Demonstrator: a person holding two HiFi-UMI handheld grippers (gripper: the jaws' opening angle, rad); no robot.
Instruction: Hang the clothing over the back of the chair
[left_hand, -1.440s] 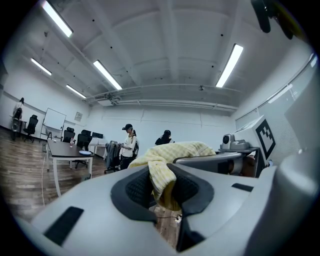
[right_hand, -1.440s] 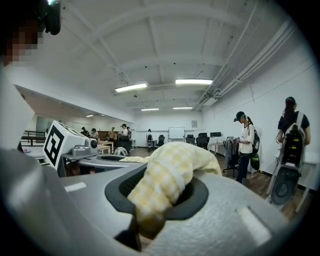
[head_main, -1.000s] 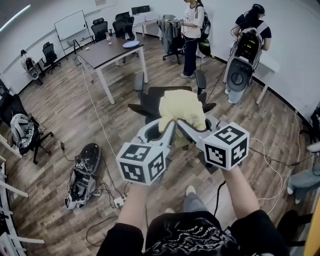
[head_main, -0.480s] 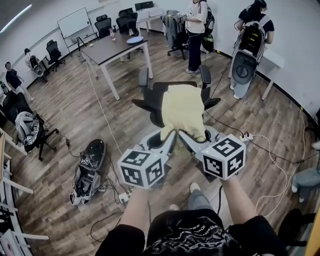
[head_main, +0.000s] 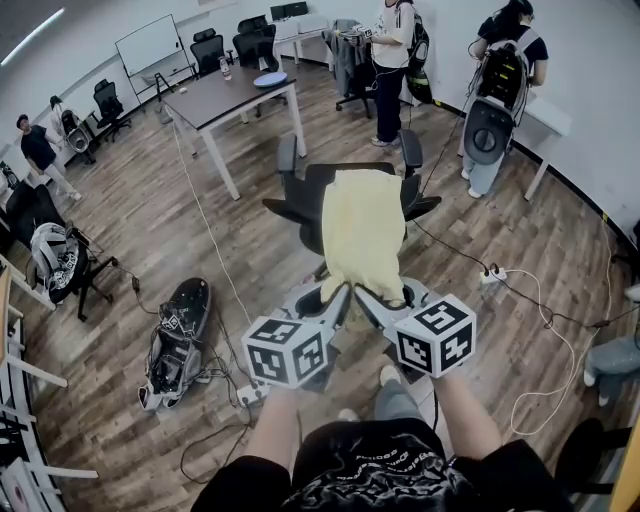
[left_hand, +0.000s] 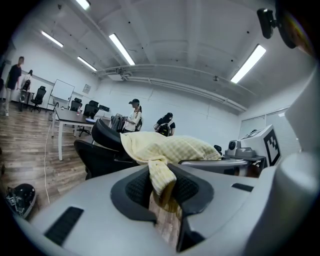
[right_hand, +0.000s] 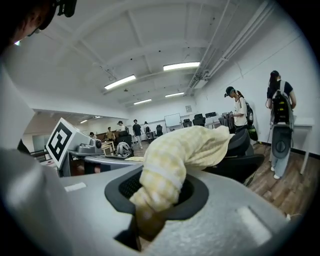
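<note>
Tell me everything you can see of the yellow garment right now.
The yellow garment is pale, finely checked, soft-looking woven cloth. It lies draped over the back of the black office chair, stretched towards the person. Its near edge is bunched into two tails, one pinched in the left tool, one in the right tool, side by side.

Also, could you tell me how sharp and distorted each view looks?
Head view: evenly lit, sharp, fisheye curving the floor around the chair. Left gripper view: dark round vignette, bright ceiling strips, yellow garment soft near the lens. Right gripper view: same vignette, garment blurred up close.
</note>
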